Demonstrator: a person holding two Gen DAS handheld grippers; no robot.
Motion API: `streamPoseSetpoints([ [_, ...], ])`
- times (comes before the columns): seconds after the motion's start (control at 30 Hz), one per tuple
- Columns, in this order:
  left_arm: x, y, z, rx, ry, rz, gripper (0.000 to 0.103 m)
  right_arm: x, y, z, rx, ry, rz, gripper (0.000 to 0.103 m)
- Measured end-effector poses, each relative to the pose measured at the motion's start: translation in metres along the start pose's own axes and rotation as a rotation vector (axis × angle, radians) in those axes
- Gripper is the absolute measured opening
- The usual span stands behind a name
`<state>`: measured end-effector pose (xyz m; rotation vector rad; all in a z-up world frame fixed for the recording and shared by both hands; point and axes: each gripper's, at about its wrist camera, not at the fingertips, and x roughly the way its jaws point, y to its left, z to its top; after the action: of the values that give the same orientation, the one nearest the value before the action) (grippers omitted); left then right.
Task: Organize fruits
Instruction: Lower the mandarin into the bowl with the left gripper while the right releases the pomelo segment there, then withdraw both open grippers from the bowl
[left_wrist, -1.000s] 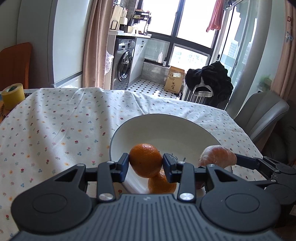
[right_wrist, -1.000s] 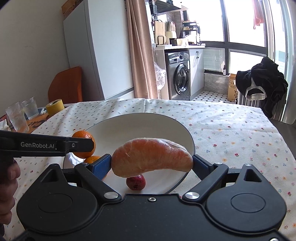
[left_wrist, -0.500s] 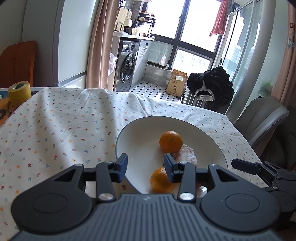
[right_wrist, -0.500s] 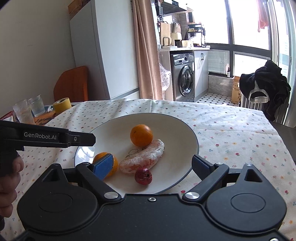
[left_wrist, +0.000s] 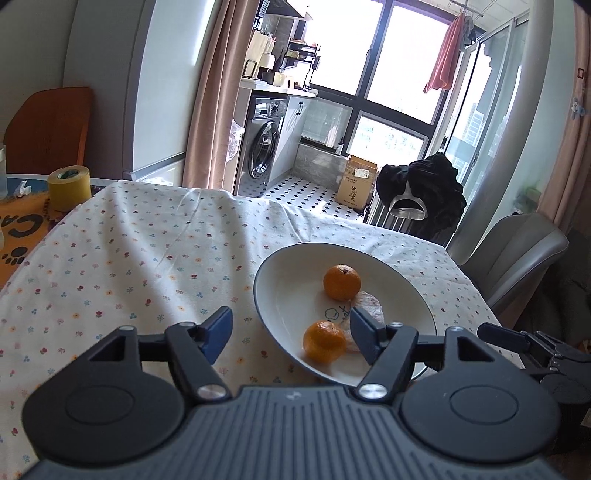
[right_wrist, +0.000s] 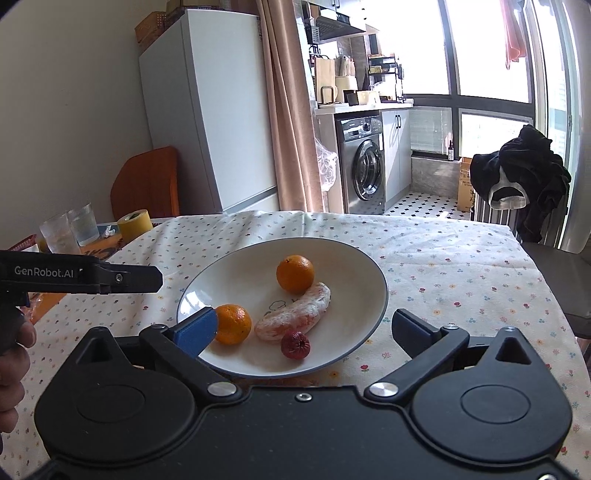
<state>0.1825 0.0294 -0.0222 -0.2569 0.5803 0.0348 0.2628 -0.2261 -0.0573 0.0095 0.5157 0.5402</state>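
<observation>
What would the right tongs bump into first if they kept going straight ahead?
Probably the small red fruit on the plate, sitting centred ahead of the open right tongs; the pomelo segment lies just beyond. Depth is uncertain.

- The plate (right_wrist: 373, 273) is white with a dark grey rim.
- Two mandarins (right_wrist: 295, 273) (right_wrist: 232, 324) are bright orange.
- The peeled segment (right_wrist: 299, 314) is pale pink-orange with white skin.
- The small fruit (right_wrist: 295, 344) is dark red.
- The tabletop cloth (right_wrist: 461, 266) is cream with small flowers in red, blue and orange.
- The tape roll (left_wrist: 69, 182) is yellow.
- The right gripper (right_wrist: 304, 326) is black with blue pads (right_wrist: 195, 329).
</observation>
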Motion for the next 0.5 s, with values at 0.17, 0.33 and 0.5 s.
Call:
streamPoseSetpoints([
  [0.17,-0.017,0.006,-0.003,-0.012,-0.010,0.008,0.078,-0.013,0.005,0.001,0.001,-0.016,-0.003,0.103],
  [0.33,-0.034,0.009,-0.007,-0.028,-0.031,0.014,0.091,-0.023,0.008,0.003,0.033,-0.007,0.029,0.103],
  [0.5,-0.048,0.010,-0.011,-0.025,-0.039,0.038,0.098,-0.034,0.014,0.003,0.020,-0.027,0.037,0.103],
])
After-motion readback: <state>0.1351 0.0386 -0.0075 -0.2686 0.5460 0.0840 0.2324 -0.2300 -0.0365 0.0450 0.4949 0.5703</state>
